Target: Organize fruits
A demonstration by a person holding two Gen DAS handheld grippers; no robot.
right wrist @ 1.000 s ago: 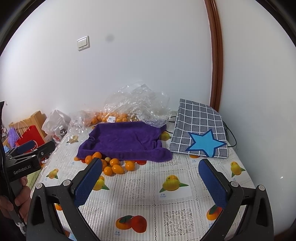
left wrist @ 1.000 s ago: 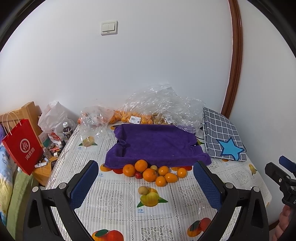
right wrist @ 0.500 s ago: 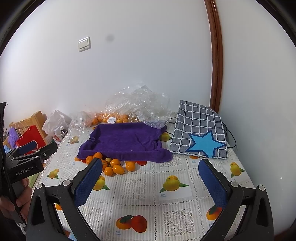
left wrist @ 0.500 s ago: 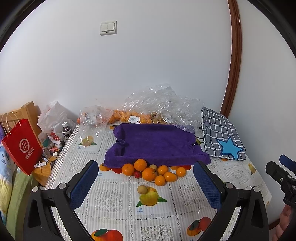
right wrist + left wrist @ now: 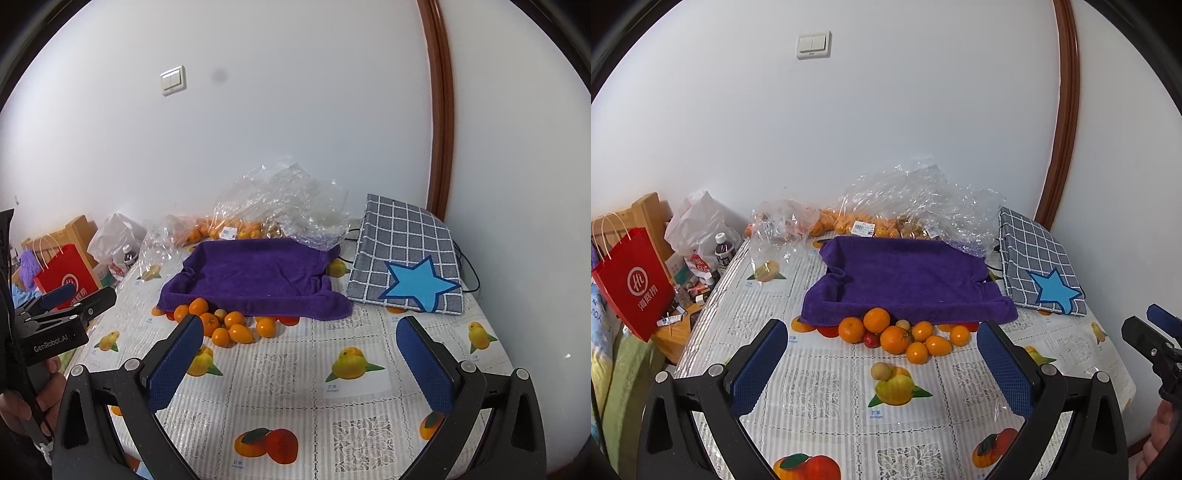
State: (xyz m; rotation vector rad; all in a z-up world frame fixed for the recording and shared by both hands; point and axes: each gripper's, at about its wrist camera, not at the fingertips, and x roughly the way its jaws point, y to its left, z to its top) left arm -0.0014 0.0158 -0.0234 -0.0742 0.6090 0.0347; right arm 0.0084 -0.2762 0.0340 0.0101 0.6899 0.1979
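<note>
Seven oranges (image 5: 876, 319) lie clustered on the bench (image 5: 827, 391) against the near edge of a purple towel (image 5: 901, 277), the cluster running left to right along that edge. One small red fruit (image 5: 871, 340) and two pale ones (image 5: 881, 370) sit among them. Both grippers, left (image 5: 882, 369) and right (image 5: 299, 360), hover with jaws wide apart, holding nothing. Bagged oranges (image 5: 846, 226) lie behind the towel.
</note>
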